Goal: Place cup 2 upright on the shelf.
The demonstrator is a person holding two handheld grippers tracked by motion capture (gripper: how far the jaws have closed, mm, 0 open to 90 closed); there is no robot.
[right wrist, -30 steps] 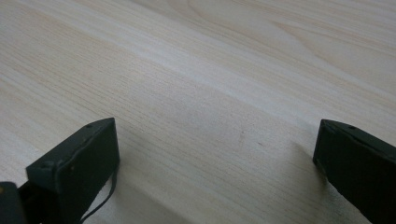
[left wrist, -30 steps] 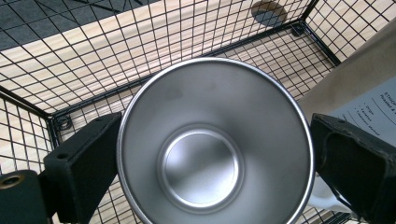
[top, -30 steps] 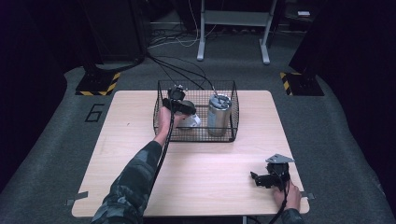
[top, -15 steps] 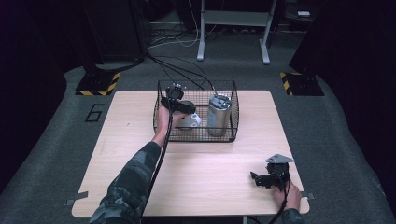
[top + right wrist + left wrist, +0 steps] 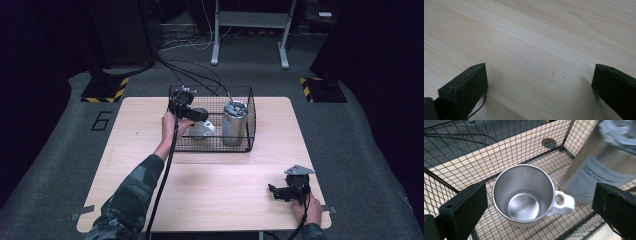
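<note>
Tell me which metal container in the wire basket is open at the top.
The handled steel mug, under the open left claw: it is lidless, its bare inside showing. The taller labelled canister beside it wears a lid.

A pale wooden table carries a black wire basket and the right gripper.

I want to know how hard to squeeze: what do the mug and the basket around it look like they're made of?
The mug looks like brushed stainless steel: dull grey sheen and soft reflections inside. Its handle looks white, perhaps plastic or coated. The basket is thin dark wire mesh, probably coated metal. The left gripper hangs open above the mug.
</note>
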